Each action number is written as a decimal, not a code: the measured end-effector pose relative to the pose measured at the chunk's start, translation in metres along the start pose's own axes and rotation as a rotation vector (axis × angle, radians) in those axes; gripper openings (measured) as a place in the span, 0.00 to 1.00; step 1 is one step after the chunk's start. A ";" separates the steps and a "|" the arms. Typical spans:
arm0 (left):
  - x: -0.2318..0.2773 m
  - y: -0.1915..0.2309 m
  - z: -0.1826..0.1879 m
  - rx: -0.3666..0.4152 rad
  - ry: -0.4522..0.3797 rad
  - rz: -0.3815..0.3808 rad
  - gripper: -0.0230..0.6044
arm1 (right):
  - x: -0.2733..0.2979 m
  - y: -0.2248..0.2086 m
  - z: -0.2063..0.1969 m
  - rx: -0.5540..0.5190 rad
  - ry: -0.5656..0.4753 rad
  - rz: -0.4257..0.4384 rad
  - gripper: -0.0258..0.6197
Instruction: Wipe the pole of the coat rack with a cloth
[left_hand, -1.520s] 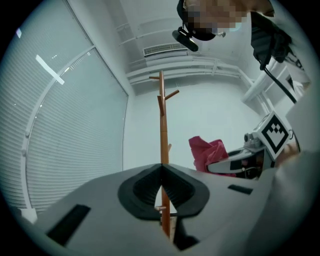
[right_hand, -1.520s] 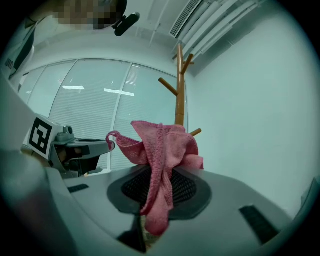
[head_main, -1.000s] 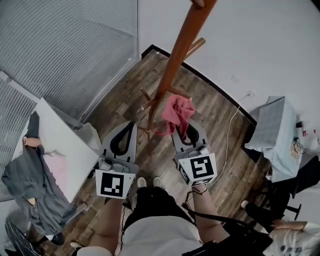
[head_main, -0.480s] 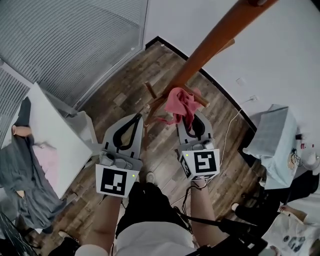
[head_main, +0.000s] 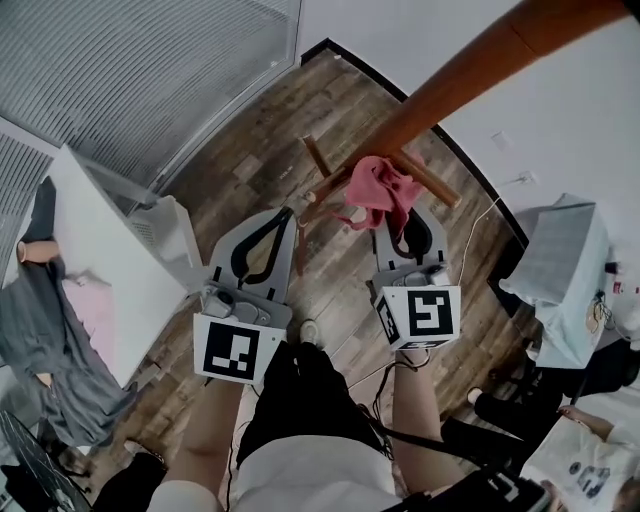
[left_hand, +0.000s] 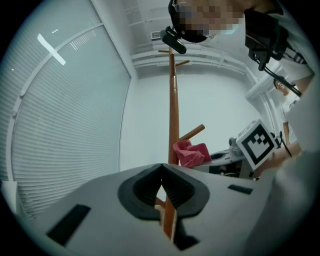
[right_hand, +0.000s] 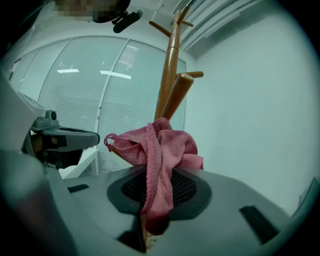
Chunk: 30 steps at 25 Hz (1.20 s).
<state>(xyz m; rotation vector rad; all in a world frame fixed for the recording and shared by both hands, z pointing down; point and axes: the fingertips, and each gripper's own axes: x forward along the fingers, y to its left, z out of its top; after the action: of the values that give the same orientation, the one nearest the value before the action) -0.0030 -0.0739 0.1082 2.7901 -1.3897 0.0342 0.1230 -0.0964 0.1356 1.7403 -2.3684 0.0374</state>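
The coat rack's orange-brown wooden pole (head_main: 470, 75) slants from the top right down to short pegs near the floor. In the right gripper view the pole (right_hand: 167, 75) rises just behind the pink cloth (right_hand: 160, 145). My right gripper (head_main: 400, 222) is shut on this crumpled cloth (head_main: 380, 190), which lies over the pole's lower part between two pegs; whether it touches is unclear. My left gripper (head_main: 288, 212) is shut and holds nothing, its tips just left of the pole's foot. In the left gripper view the pole (left_hand: 173, 110) stands straight ahead, with the cloth (left_hand: 191, 152) to its right.
A white table (head_main: 110, 260) with grey clothing (head_main: 40, 370) stands at the left. Slatted blinds (head_main: 130, 70) line the far left wall. A draped grey stand (head_main: 560, 260) and a white cable (head_main: 472, 250) are at the right, by a white wall. A seated person (head_main: 580, 450) is at the lower right.
Both grippers have moved forward toward the rack, and the cloth has come up to the pole's lower pegs. The view has tipped, so the pole slants more.
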 end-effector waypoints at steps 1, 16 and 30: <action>0.002 0.000 -0.003 -0.004 0.004 -0.002 0.06 | 0.001 -0.001 -0.002 -0.006 0.006 -0.003 0.19; 0.014 0.000 -0.036 -0.042 0.055 -0.008 0.06 | 0.012 0.003 -0.027 -0.018 0.066 0.028 0.19; 0.007 0.002 -0.062 -0.074 0.098 0.011 0.06 | 0.021 0.017 -0.052 -0.007 0.109 0.064 0.19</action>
<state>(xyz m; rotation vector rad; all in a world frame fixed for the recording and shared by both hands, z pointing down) -0.0009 -0.0788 0.1705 2.6821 -1.3556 0.1162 0.1089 -0.1041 0.1921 1.6158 -2.3422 0.1302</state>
